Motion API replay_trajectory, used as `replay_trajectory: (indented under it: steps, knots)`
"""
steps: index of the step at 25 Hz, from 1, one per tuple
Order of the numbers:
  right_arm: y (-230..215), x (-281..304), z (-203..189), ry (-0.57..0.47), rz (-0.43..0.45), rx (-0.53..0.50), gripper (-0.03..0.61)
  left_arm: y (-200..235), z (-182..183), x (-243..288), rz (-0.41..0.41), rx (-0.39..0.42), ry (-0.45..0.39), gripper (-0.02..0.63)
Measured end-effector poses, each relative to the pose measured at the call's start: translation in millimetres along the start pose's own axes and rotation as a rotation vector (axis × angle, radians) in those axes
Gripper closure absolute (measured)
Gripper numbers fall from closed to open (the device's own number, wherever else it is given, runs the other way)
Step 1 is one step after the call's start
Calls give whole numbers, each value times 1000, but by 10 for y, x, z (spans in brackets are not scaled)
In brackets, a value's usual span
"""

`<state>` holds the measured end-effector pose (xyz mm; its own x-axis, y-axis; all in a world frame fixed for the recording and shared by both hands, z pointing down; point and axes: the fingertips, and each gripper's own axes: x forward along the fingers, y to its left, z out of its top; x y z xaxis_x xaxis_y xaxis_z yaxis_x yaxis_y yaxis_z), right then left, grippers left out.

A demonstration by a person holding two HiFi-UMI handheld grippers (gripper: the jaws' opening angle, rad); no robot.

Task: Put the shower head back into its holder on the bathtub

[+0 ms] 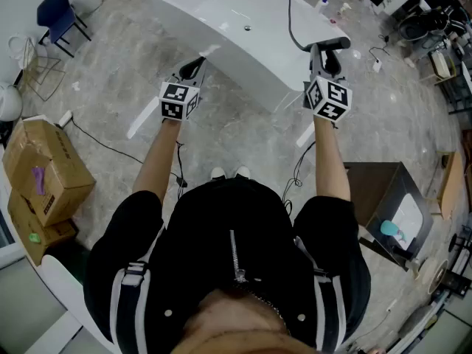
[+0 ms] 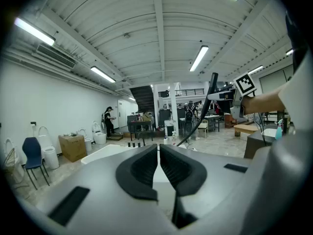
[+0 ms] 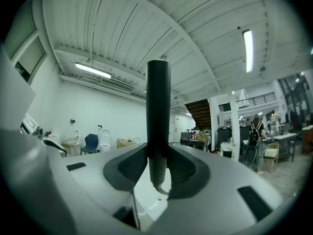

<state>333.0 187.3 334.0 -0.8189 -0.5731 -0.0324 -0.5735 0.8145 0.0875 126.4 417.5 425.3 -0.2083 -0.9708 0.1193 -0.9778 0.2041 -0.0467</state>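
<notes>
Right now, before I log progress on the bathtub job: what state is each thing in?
Left hand-held gripper: shut, nothing between the jaws.
Right hand-held gripper: shut on the shower head.
Shower head: held by its handle, upright between the jaws, out of its holder.
Bathtub: no water visible inside.
Hose: trailing from the bathtub's far rim to the shower head.

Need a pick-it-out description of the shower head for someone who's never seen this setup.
Find the long white bathtub ahead of the person. Near its right-hand end in the head view, the right gripper is shut on the shower head, a black stick-shaped handle. It is the only dark piece trailing a black hose back over the tub.
</notes>
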Motion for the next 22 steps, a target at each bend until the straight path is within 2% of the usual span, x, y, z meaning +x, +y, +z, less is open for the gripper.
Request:
replay_trajectory:
  steps: [9, 13, 15, 17, 22]
  knots:
    - [73, 1, -10, -15, 6, -20, 449, 47, -96, -74, 6, 4, 8, 571]
    - [25, 22, -13, -14, 2, -15, 449, 77, -81, -42, 14, 6, -4, 395]
    - [11, 41, 4, -14, 0, -12, 449, 97, -56, -27, 12, 8, -12, 346]
    - [20, 54, 24, -16, -2, -12, 449, 115, -49, -36, 7, 12, -16, 318]
    - [91, 101, 32, -17, 3, -13, 449, 184, -122, -61, -3, 23, -7, 314]
